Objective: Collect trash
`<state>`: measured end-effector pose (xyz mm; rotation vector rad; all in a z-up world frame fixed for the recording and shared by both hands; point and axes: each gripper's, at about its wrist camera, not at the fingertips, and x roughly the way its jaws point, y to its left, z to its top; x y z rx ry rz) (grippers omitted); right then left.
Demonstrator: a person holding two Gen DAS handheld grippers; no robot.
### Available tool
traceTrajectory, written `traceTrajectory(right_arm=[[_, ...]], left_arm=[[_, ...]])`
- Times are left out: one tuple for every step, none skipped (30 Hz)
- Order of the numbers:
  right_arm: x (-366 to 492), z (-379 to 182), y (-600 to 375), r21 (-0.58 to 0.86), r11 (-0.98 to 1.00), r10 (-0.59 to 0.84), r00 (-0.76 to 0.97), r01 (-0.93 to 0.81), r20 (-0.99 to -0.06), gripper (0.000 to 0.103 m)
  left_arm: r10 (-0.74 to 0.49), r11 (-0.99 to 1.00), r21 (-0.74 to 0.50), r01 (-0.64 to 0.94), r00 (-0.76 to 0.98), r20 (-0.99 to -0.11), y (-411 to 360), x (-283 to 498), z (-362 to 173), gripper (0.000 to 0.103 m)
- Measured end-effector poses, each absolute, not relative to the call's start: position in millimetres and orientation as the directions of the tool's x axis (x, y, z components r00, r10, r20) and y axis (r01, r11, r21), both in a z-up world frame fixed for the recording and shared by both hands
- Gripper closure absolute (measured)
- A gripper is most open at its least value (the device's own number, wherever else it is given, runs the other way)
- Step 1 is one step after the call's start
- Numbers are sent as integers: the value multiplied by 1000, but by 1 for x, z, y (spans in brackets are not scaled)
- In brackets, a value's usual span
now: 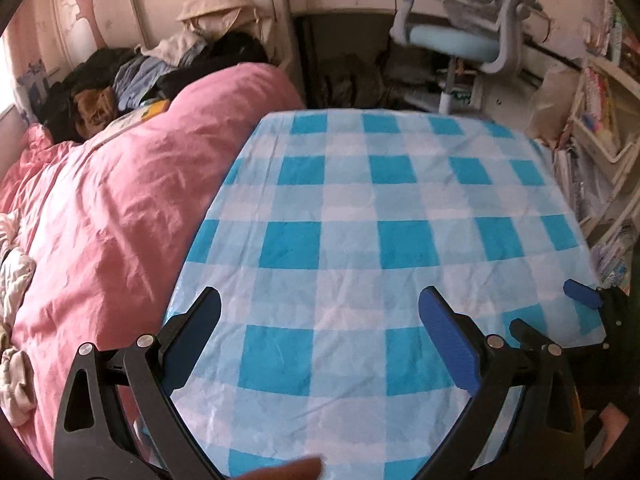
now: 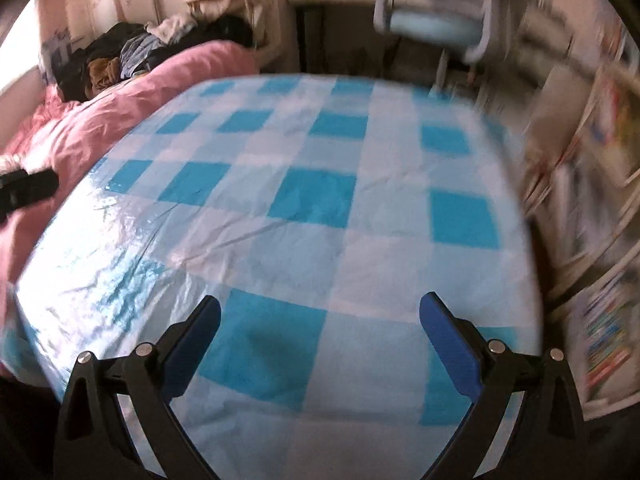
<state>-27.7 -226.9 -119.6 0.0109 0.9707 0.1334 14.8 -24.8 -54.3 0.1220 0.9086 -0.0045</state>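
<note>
Covering the tabletop (image 1: 400,208), a blue-and-white checked cloth is seen bare; no trash can be made out on it. The left hand-held gripper (image 1: 320,332) and right hand-held gripper (image 2: 320,332) are held wide apart, empty. A pink duvet (image 1: 120,200) lies alongside. The right wrist view is blurred.
</note>
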Motion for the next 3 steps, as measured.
traceTrajectory(right_arm=[[-23,-118,-224,11,993,78,560,-121,-825,8],[-21,-119,-223,-1,992,70,554,-128,-830,8],[-18,-121,-223,-1,991,74,544,-135,-836,8]], left_arm=[[46,993,103,59,603,-796,-25,19,-57,7],[39,993,97,67,591,-806,-25,23,-60,7],[33,993,93,73,584,-811,-26,24,-61,7]])
